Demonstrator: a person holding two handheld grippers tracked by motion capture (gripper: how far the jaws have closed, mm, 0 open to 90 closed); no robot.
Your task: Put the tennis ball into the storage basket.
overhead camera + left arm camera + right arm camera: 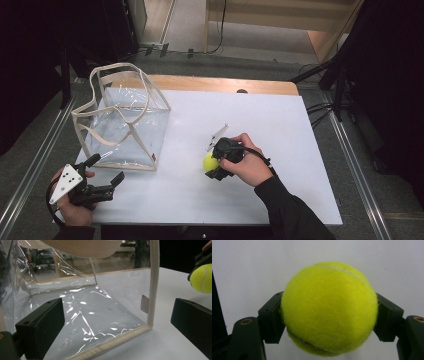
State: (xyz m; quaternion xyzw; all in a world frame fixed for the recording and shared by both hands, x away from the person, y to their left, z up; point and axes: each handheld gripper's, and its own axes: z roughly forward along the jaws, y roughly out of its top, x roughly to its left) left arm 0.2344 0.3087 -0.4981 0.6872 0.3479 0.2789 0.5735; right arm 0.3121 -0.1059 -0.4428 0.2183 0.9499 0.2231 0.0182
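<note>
Pressing from both sides, the two black jaws of the right gripper clamp a yellow-green tennis ball, so this gripper is closed firmly on it. In the high view the ball sits near the middle of the white table, well apart from the bag, and I cannot tell if it touches the surface. The right gripper view shows a pale curved seam on the felt, but no brand name or print is readable there.

The left gripper is near the front left corner of the table, and its jaws stand wide apart with nothing between them. They point toward a clear plastic bag with beige fabric edges and handles, which stands upright on the left part of the table. In the left gripper view a small grey tag is sewn just beside the bag's vertical corner strip; if it carries writing, it is too small to read. The ball appears at the right edge of that view.
</note>
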